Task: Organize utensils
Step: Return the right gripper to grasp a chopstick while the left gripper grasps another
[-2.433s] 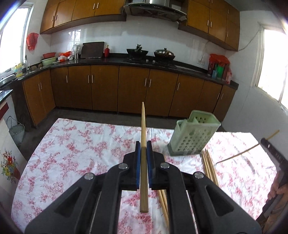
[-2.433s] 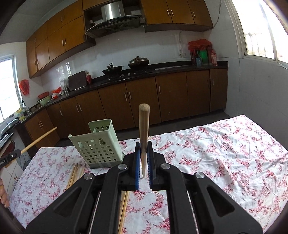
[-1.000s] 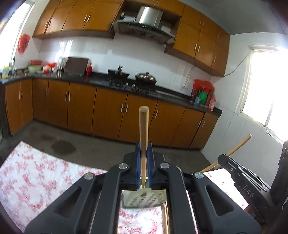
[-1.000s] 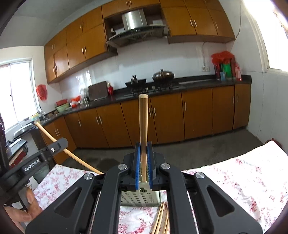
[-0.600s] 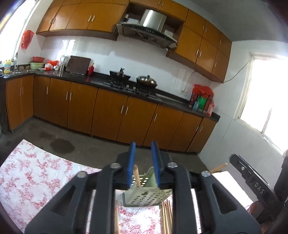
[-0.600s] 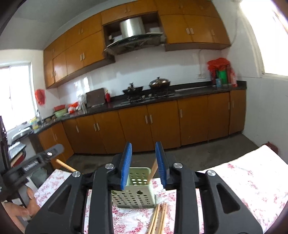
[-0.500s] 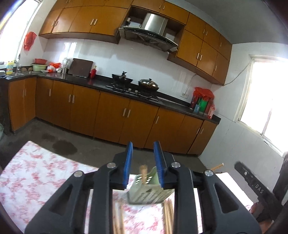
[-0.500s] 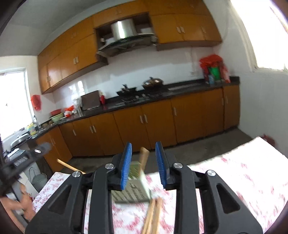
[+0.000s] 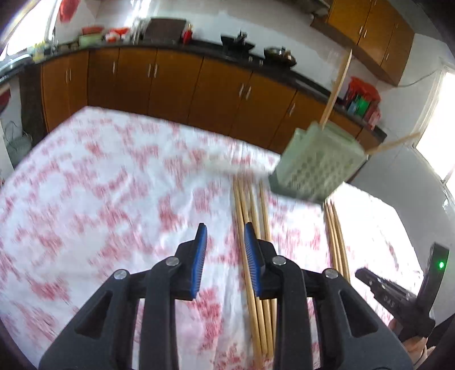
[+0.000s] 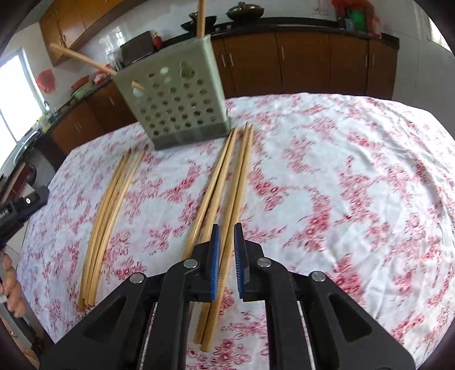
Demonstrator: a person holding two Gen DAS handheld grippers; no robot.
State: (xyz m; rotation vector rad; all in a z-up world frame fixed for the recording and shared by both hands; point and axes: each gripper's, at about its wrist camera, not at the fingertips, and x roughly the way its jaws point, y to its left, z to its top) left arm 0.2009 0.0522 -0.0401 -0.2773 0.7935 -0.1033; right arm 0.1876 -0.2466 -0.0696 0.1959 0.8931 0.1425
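The only writing I can make out sits on my own tools: pale letters that look like "DAS" on the side of my right gripper (image 9: 396, 298) as seen from the left wrist, and a cut-off scrap of white print on my left gripper (image 10: 20, 209) at the edge of the right-wrist view (too clipped to read). A small green light glows on the right tool.

The table (image 10: 369, 170) wears a white cloth with red flowers. To my right the cloth runs bare all the way to its rounded far edge, and on the left side there is another wide bare stretch; brown kitchen cabinets (image 9: 170, 85) stand beyond the far edge.

The pale green utensil holder (image 10: 176, 105) stands near the far edge, its walls full of round holes. Two wooden chopsticks poke out of its top, one nearly upright (image 10: 201, 17) and one leaning far out to the side (image 10: 82, 59).

The loose chopsticks lie on the cloth in two bundles, both running from just in front of the holder back toward me. The right-hand bundle (image 10: 221, 193) passes directly under my right jaws, which are spread a little with nothing pinched; from that view one stick lines up with the gap. The left-hand bundle (image 10: 108, 205) curves slightly and lies well apart from the first. My left jaws are spread wide and hold nothing, hovering beside a bundle (image 9: 253, 227) that passes under the right-hand blue pad (image 9: 251, 256).
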